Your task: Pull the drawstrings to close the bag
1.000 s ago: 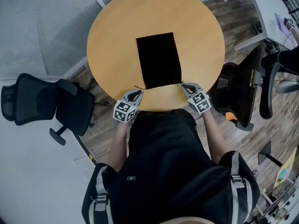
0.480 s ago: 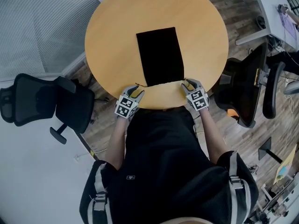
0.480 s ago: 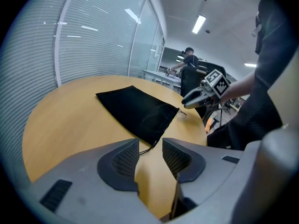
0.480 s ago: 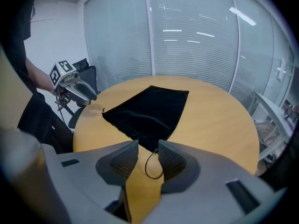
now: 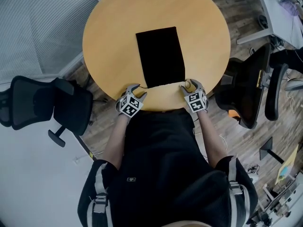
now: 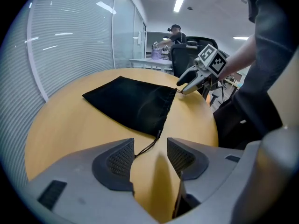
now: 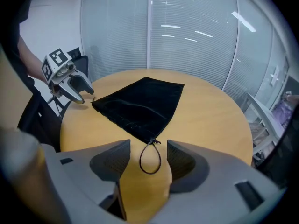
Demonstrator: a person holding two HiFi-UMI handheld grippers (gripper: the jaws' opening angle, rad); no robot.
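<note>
Opening just now, left gripper (image 6: 150, 157), right gripper (image 7: 148, 158); drawstrings (image 7: 150, 173) released

L grip (image 5: 136, 90): jaws wide apart, just been opening, pts fwd+down, cord end (image 6: 147, 148) betw jaws, not pinched | R grip (image 5: 188, 85): jaws wide apart, just been opening, pts fwd+down, cord loop (image 7: 150, 158) betw jaws, pads clear of it | L forearm (image 5: 116, 140) + R forearm (image 5: 211, 137): bare, reach fwd, grips well apart

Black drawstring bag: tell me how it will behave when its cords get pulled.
Probably floppy: the bag lies flat and creased on the table. Likely light, so it may slide on the smooth wood. The thin cord loop looks limp.
</note>
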